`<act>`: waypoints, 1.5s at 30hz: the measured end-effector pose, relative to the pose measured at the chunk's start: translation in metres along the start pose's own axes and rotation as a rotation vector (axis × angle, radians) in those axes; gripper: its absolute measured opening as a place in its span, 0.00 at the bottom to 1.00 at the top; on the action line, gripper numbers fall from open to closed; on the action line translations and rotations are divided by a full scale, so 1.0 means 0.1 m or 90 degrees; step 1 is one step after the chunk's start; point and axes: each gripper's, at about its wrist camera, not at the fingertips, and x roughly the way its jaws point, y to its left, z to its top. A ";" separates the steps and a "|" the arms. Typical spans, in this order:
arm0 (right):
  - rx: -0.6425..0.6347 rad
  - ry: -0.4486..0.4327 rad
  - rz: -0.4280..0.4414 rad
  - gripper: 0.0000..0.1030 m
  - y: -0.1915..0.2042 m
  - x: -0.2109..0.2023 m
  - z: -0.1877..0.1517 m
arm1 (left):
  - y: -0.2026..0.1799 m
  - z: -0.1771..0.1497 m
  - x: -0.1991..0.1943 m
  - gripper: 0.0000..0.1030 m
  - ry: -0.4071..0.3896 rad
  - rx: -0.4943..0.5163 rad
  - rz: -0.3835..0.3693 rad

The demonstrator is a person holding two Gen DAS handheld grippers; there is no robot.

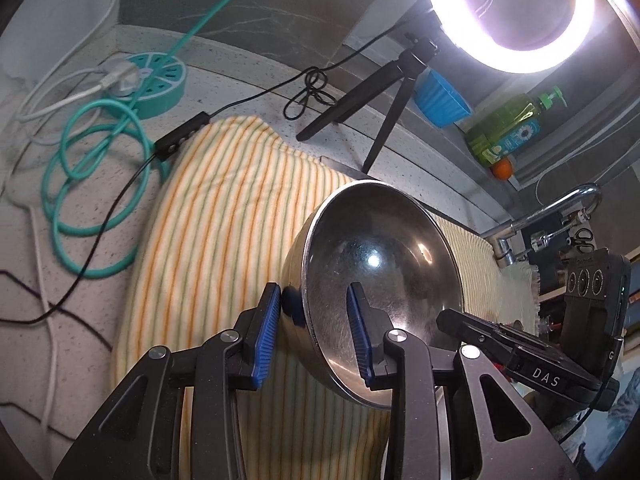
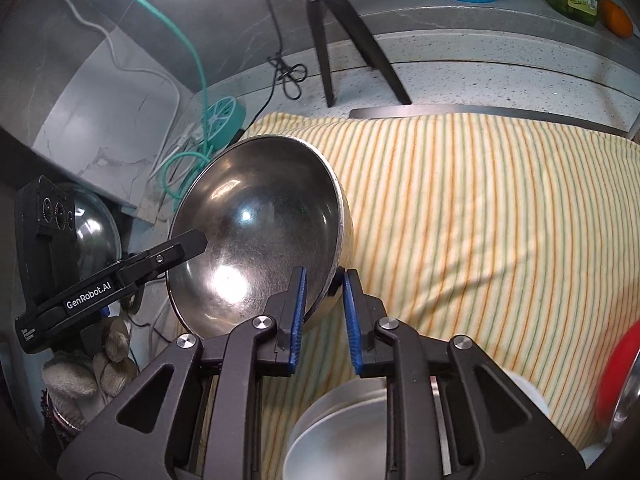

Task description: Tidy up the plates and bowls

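Right wrist view: both grippers' fingers clamp steel bowl point(image 2: 256, 232) rim, lifted over striped towel point(image 2: 480, 220); plates point(image 2: 340, 428) near, unsorted.

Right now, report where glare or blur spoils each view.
Left wrist view: the ring light blows out the top right, and a glint sits inside the steel bowl. Right wrist view: bright reflections in the bowl, and the red object at right is blurred.

Count: two grippers point(image 1: 312, 334) point(image 2: 325, 318), one steel bowl point(image 1: 384, 264), one striped towel point(image 1: 224, 200), one tripod point(image 1: 384, 92) behind the towel.
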 end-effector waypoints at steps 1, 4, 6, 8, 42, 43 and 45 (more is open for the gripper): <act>-0.004 0.000 0.003 0.19 0.04 -0.01 -0.04 | 0.03 -0.04 -0.05 0.30 -0.002 -0.003 -0.001; -0.008 0.006 0.013 0.19 0.13 -0.01 -0.15 | 0.08 -0.16 -0.16 0.30 -0.006 -0.011 0.003; -0.015 0.010 0.017 0.19 0.21 0.01 -0.22 | 0.12 -0.23 -0.23 0.30 -0.009 -0.013 0.007; -0.024 0.015 0.021 0.19 0.27 0.02 -0.30 | 0.15 -0.32 -0.29 0.30 -0.011 -0.019 0.009; -0.077 0.012 0.015 0.58 0.52 -0.16 -0.84 | 0.30 -0.97 -0.64 0.33 -0.019 -0.050 0.040; -0.079 0.007 0.011 0.58 0.52 -0.19 -0.85 | 0.29 -0.97 -0.66 0.33 -0.023 -0.047 0.042; -0.082 -0.002 0.006 0.58 0.51 -0.26 -0.85 | 0.26 -0.97 -0.69 0.33 -0.029 -0.039 0.049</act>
